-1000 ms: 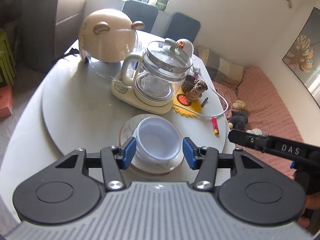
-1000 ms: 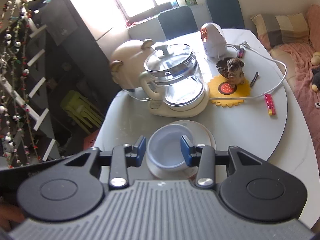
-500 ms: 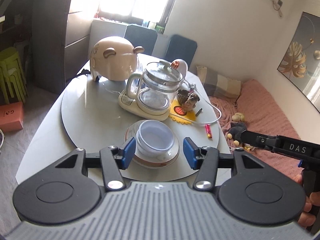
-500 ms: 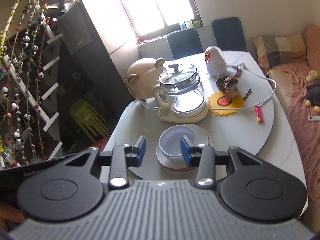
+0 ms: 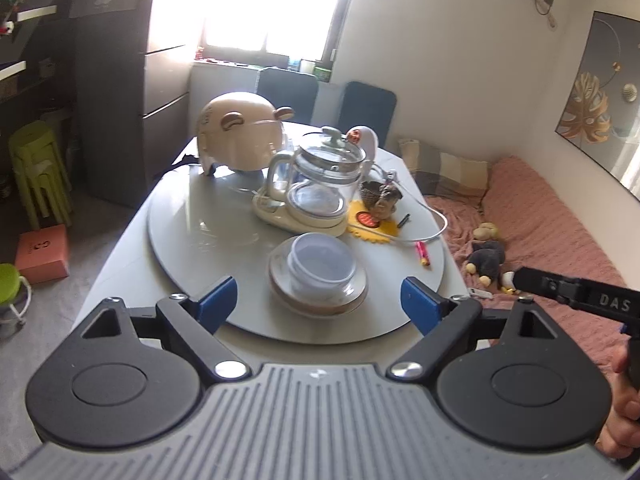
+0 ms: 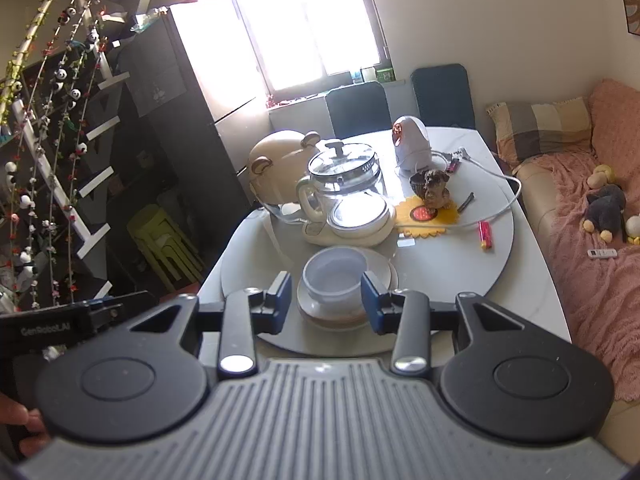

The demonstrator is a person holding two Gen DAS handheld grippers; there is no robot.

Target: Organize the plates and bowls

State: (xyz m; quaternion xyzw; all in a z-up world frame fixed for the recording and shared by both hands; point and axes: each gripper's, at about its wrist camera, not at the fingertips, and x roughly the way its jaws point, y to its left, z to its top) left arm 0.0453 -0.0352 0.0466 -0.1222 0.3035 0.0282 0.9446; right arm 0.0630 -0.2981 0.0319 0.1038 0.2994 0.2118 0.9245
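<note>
**Both pairs of fingers spread and empty, bowl resting on stacked plates**

The blue-tipped fingers (image 5: 218,298) of the left gripper (image 5: 320,300) are spread wide, released and holding nothing, hanging above the near edge of the bench (image 5: 116,264). The right gripper (image 6: 326,300) has its fingers (image 6: 282,294) parted less widely, also released, with nothing between them; they frame the dishes from above without touching.

The bowl (image 5: 322,266) is pale, slightly bluish-white, with a smooth round rim and plain inside. It sits upright in the middle of the plates (image 5: 280,284), a short stack of white ones with a brownish band showing along the near edge. The stack stands on the near part of the round grey turntable (image 5: 192,232) that covers most of the bench.

Just behind the plates, nearly touching, is a glass kettle (image 5: 324,184) on a cream base. To the far left of it stands a cream bear-eared appliance (image 5: 236,140). To the right of the kettle lies a yellow sunflower mat (image 5: 374,226) with a small brown figurine (image 5: 382,198) on it, a white cable (image 5: 430,226) curling round, and a red lighter (image 5: 423,253) near the turntable's right edge. Beyond the bench on the right is a pink bed (image 5: 540,232) with soft toys (image 5: 486,258).
</note>
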